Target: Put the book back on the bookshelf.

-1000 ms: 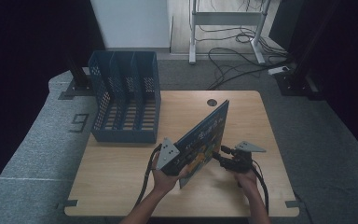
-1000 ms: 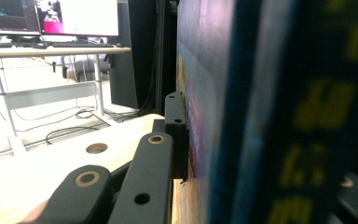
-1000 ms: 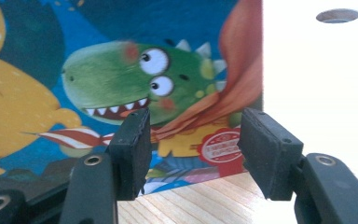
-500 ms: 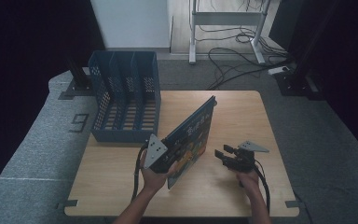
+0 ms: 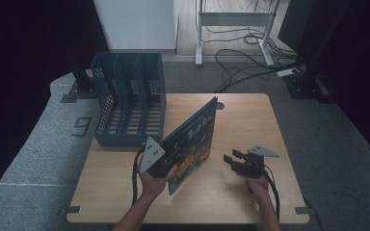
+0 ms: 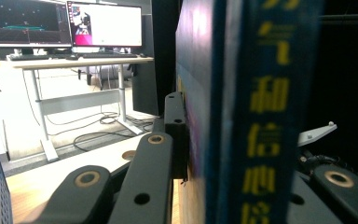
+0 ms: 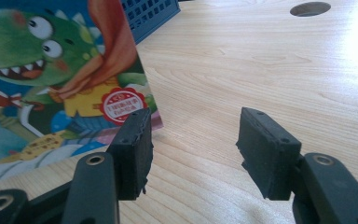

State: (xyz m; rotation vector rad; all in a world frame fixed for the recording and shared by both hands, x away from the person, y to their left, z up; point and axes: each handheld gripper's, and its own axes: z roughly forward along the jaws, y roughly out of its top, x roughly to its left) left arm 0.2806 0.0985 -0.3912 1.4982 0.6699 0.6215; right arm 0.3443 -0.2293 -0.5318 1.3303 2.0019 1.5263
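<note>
A colourful picture book stands tilted on the wooden table, raised on its lower corner. My left gripper is shut on its near edge; in the left gripper view the blue spine with yellow characters sits between the jaws. A dinosaur cover lies left of my right gripper, whose jaws stand apart with nothing between them. In the high view my right gripper rests low over the table, just right of the book and apart from it.
A blue mesh file rack with several slots stands at the table's far left. A round cable hole sits near the far edge. Cables and desk legs lie on the floor beyond. Bare wood stretches right of the book.
My right gripper has let go of the book and drawn back to the right. My left gripper has carried the book leftward, toward the rack.
</note>
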